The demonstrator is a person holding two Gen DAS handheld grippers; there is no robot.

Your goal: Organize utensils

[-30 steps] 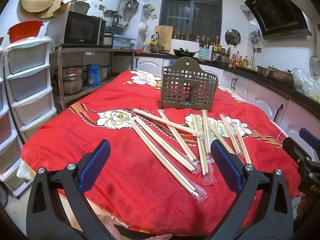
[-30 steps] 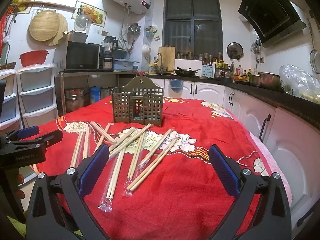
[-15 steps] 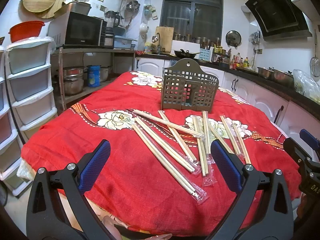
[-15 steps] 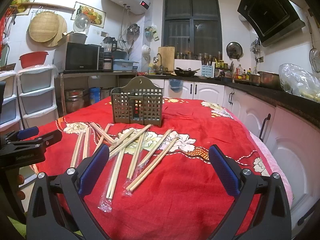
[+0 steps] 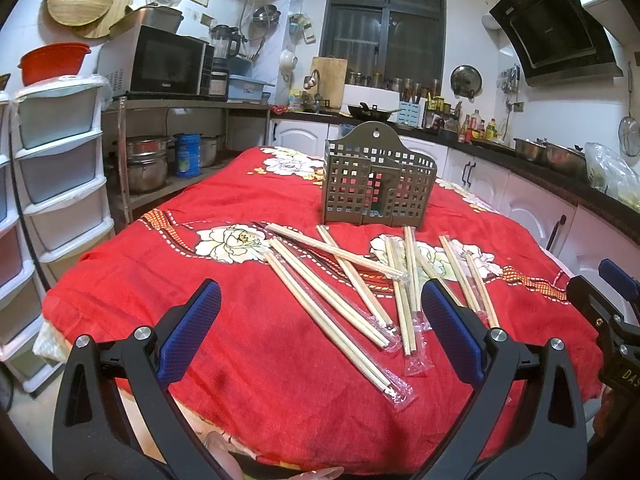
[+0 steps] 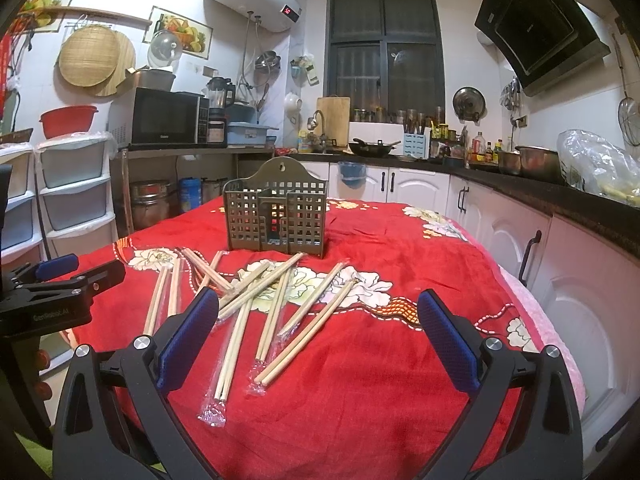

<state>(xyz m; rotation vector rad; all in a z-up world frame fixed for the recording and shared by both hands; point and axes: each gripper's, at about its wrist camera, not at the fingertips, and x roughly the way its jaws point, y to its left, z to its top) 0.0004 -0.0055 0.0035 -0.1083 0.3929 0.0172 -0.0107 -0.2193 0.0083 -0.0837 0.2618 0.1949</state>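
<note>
The wrapped chopsticks (image 5: 360, 280) lie scattered on the red floral cloth (image 5: 240, 340), just in front of the upright grid holder (image 5: 378, 184). Their long axes mostly run from the holder toward the cameras, and a few cross each other at an angle. The left gripper (image 5: 320, 328) and the right gripper (image 6: 318, 332) both hover with jaws spread wide, holding nothing. The holder's inside is hard to see; it seems empty.
</note>
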